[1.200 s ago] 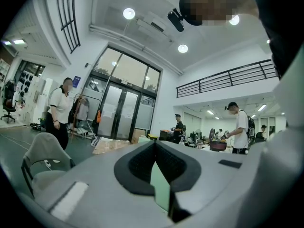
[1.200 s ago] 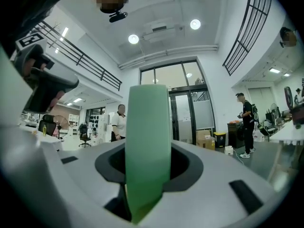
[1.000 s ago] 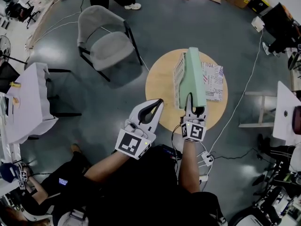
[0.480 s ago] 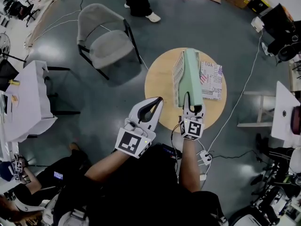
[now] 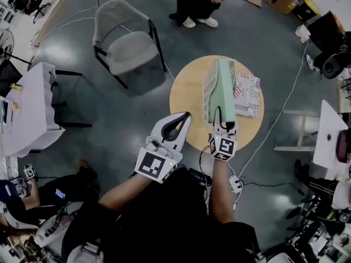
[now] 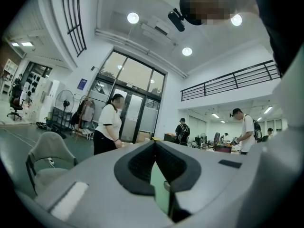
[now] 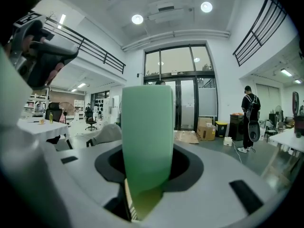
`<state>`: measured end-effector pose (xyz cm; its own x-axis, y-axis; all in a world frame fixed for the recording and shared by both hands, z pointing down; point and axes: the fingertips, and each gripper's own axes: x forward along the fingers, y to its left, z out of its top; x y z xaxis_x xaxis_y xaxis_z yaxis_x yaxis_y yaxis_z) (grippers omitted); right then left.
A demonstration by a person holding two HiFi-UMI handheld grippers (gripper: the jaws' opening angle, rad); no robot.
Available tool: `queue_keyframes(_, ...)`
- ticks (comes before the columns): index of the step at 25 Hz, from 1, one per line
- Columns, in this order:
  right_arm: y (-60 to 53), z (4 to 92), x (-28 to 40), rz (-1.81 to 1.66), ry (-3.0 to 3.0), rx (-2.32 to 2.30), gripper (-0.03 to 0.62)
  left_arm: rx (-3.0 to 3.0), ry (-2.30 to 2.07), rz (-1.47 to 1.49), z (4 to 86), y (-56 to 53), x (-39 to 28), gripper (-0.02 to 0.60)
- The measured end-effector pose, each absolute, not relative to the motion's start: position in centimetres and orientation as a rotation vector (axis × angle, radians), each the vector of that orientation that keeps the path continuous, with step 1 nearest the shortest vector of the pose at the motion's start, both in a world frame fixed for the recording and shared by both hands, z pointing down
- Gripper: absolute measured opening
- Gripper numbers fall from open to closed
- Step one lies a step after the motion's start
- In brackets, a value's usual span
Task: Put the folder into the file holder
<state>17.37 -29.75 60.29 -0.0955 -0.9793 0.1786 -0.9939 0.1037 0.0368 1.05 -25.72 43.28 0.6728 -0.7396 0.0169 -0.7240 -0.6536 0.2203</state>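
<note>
1. Round wooden table point(image 5: 189, 100) on a grey floor holds a white mesh file holder point(image 5: 209, 92) and a printed box point(image 5: 248, 95) whose lettering is too small to read.
2. Right gripper point(image 5: 225, 125) is clamped on the green folder point(image 5: 225, 86), upright against the holder.
3. Left gripper point(image 5: 185, 116) has its jaws together, with nothing in them.

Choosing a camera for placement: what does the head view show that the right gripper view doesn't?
Head view only: the round table, the white file holder on it, and a printed item beside it. Right gripper view only: ceiling lights, glass doors, an upper-level railing. Both: the green folder clamped in the right hand-held gripper.
</note>
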Motion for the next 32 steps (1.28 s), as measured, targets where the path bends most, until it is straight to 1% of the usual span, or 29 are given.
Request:
queue_keyframes(12, -29.5, 61.3, 17.8, 0.201, -2.197, 1.941, 0.166, 2.659, -1.241, -0.146, 42.1, -23.7, 0.9, 0.006)
queue_keyframes(24, -27.4, 61.7, 17.2, 0.276, -2.134, 1.853, 0.225, 2.648, -1.304, -0.165, 40.9, -19.1, -0.1, 0.006)
queue_keyframes(30, -23.5, 61.3, 18.5, 0.362, -2.124, 1.881, 0.22, 2.654, -1.328, -0.185, 40.1, -15.7, 0.4, 0.006)
queue_keyframes(32, -22.2, 61.0, 18.9, 0.392, -2.122, 1.892, 0.197, 2.662, -1.331, -0.184, 40.0, -14.7, 0.7, 0.006)
